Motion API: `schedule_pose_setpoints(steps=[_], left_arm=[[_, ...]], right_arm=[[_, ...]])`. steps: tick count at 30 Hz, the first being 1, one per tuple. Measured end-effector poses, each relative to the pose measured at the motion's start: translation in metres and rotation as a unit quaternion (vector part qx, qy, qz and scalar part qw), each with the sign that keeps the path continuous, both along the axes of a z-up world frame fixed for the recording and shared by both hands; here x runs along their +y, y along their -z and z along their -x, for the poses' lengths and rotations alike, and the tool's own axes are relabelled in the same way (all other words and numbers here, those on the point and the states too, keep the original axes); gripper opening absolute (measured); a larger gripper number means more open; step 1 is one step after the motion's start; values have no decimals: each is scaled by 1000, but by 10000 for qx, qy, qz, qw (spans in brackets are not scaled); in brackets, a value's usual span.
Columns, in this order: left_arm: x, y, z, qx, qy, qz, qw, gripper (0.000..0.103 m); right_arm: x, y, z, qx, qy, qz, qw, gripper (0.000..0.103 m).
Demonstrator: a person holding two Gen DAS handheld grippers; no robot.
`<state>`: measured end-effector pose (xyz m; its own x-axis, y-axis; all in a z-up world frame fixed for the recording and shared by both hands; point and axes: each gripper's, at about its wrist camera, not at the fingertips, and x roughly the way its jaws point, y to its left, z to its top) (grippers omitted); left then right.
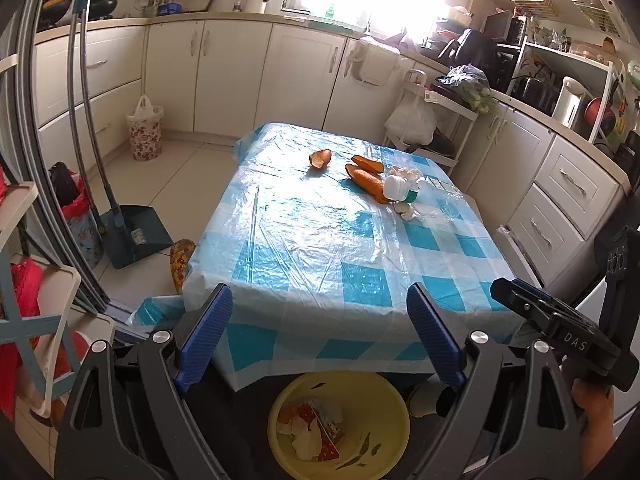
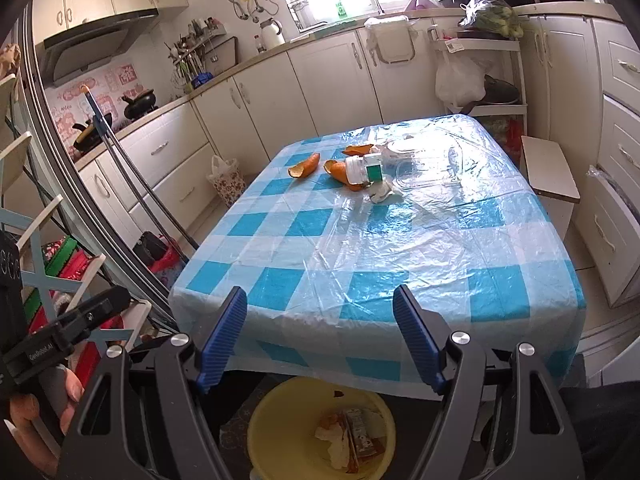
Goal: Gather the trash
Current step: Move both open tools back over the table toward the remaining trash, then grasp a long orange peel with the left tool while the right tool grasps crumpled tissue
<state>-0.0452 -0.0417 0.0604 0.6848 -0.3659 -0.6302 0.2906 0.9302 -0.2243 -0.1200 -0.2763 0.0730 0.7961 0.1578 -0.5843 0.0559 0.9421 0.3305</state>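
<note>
Trash sits at the far end of my table [image 1: 320, 240]: orange peels [image 1: 366, 178], a white bottle [image 1: 396, 190] and tissue [image 1: 406, 212]. My left tongs [image 1: 320, 336] and right tongs [image 2: 320, 336] are wide, holding nothing, above the yellow bin [image 2: 280, 420].

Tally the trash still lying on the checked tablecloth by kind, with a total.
Orange peel pieces: 3
White plastic bottle with a green label: 1
Crumpled white tissue: 2
Clear plastic wrap or bag: 1
Total: 7

The tissue and plastic counts are approximate, since glare blurs them. Both grippers are open and hold nothing.
</note>
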Motion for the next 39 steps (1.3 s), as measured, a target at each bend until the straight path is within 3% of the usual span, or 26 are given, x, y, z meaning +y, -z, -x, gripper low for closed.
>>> schedule_pose_setpoints(steps=[10, 21, 30, 34, 39], left_arm=[[-20, 2, -73, 388, 3, 320, 9987, 85], [-47, 27, -144, 699, 55, 327, 9970, 85], [-83, 48, -206, 1091, 274, 526, 9923, 85], [-101, 57, -234, 1256, 268, 676, 9894, 85], [-126, 67, -272, 1553, 151, 983, 9828, 85]], right_arm=[[-30, 13, -77, 516, -84, 342, 9980, 73], [-36, 48, -176, 1021, -221, 534, 9931, 73], [-64, 57, -218, 1139, -93, 422, 9926, 72], [-70, 59, -233, 1233, -158, 552, 9907, 63], [-65, 57, -234, 1280, -399, 698, 9885, 39]])
